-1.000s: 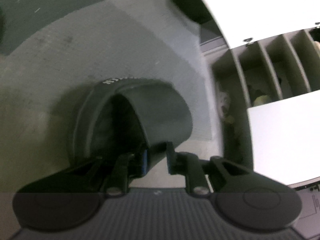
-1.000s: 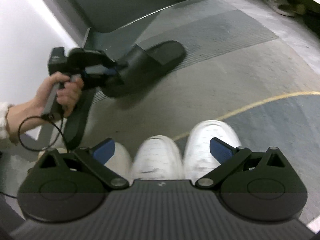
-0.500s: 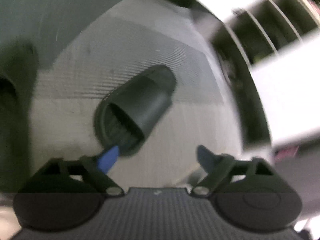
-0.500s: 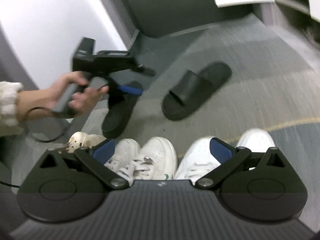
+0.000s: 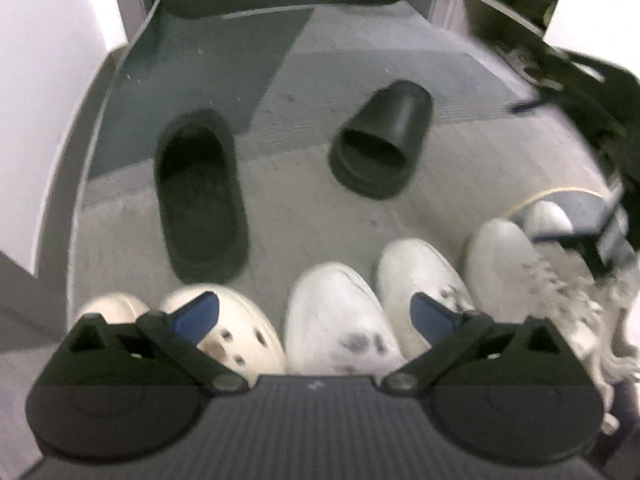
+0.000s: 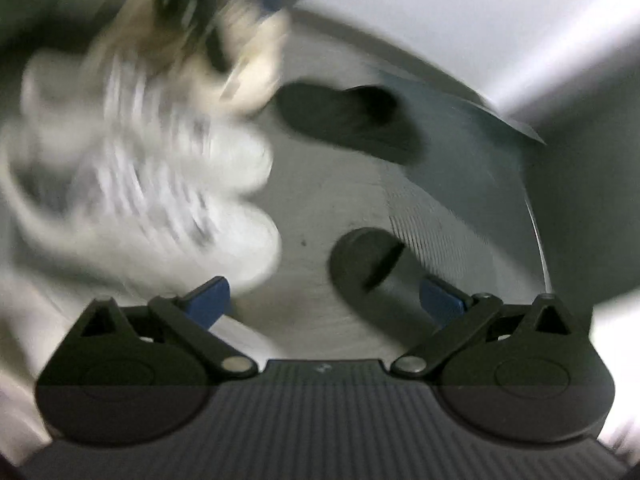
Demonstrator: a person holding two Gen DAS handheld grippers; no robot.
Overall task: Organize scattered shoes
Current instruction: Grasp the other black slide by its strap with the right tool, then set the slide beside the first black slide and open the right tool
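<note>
Two black slides lie on the grey floor in the left wrist view: one point(image 5: 200, 188) at left, toe away from me, the other point(image 5: 384, 140) to its right, angled. Below them stands a row of pale shoes: cream clogs point(image 5: 228, 336) and white sneakers point(image 5: 340, 320). My left gripper point(image 5: 314, 314) hangs open over that row, holding nothing. The right wrist view is heavily blurred. There my right gripper point(image 6: 324, 300) is open, with a black slide point(image 6: 372, 264) just beyond its right finger, the second slide point(image 6: 348, 120) farther off, and white sneakers point(image 6: 140, 184) at left.
An open shoe cabinet point(image 5: 512, 0) with shelves stands at the back right, a white wall point(image 5: 48, 60) at left. A dark floor mat point(image 5: 208, 56) lies behind the slides. A blurred dark shape point(image 5: 592, 92) at the right edge looks like the other hand-held gripper.
My left gripper has let go of the black slide, opened and pulled back over the white shoes. The slide now rests beside its mate. My right gripper has swung round fast toward the slides.
</note>
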